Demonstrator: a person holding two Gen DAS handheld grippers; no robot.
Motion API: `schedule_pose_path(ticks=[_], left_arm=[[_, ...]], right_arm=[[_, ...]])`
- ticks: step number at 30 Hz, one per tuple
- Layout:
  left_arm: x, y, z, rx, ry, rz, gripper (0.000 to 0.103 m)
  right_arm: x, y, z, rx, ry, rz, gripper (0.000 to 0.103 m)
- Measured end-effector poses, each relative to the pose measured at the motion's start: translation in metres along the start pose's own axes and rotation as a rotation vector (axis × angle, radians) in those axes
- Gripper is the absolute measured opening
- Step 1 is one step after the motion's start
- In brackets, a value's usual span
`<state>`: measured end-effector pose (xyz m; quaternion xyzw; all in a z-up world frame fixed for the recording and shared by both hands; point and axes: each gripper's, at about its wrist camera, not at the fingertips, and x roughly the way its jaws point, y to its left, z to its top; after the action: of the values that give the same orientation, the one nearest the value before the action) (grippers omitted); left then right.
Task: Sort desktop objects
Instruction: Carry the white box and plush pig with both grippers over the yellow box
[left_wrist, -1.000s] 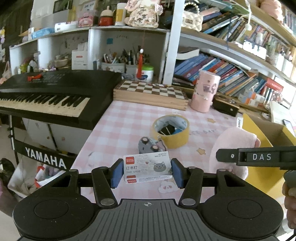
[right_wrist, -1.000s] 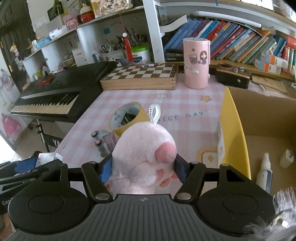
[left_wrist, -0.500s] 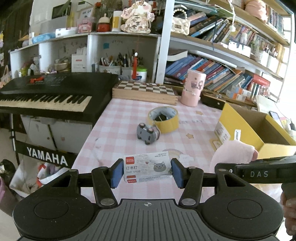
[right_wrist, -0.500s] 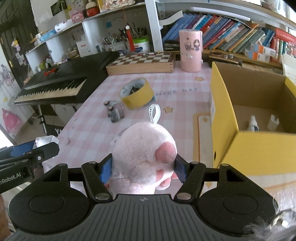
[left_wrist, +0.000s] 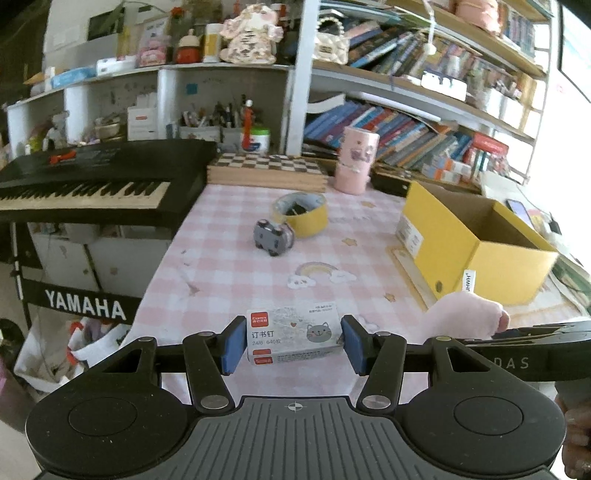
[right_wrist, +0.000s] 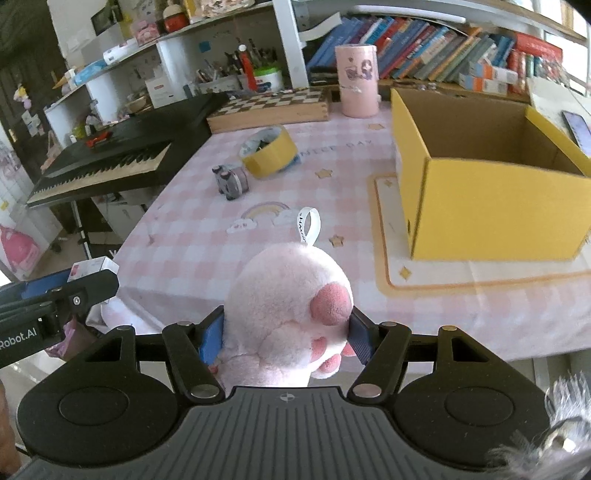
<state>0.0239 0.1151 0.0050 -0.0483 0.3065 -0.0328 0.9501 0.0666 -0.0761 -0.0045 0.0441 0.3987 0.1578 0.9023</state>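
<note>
1. Left wrist view: left hand-held gripper (left_wrist: 293, 342) is closed on a box of staples (left_wrist: 293, 338), blue pads pressed to its two short ends. Box is held in the air over the near edge of the worktop (left_wrist: 229, 266).
2. Right wrist view: right hand-held gripper (right_wrist: 285, 338) is closed around a pink plush paw (right_wrist: 288, 314), pads sunk into its sides, white loop tag pointing forward.
3. Yellow cardboard box (right_wrist: 480, 177) stands ahead and to the right of both grippers, open top, well apart from either load.
4. Judged step: carry both items to the box. Lift each above the near wall before releasing; bring the arms in one at a time so they do not cross.
5. Tape roll (left_wrist: 301, 214) and small grey toy (left_wrist: 271, 238) sit ahead on the worktop, not yet sorted.
</note>
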Motion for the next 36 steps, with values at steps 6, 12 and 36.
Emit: schedule_pose_path(ticks=[6, 12, 36], left_arm=[[-0.008, -0.013, -0.011, 0.06, 0.019, -0.055, 0.054], [-0.01, -0.027, -0.015, 0.109, 0.025, -0.119, 0.054], [0.014, -0.105, -0.012, 0.244, 0.053, -0.315, 0.054]], right_arm=[[-0.017, -0.004, -0.022, 0.052, -0.005, -0.025, 0.064], [-0.034, -0.019, -0.036, 0.131, -0.026, -0.079, 0.064], [-0.072, -0.078, -0.063, 0.274, -0.041, -0.25, 0.064]])
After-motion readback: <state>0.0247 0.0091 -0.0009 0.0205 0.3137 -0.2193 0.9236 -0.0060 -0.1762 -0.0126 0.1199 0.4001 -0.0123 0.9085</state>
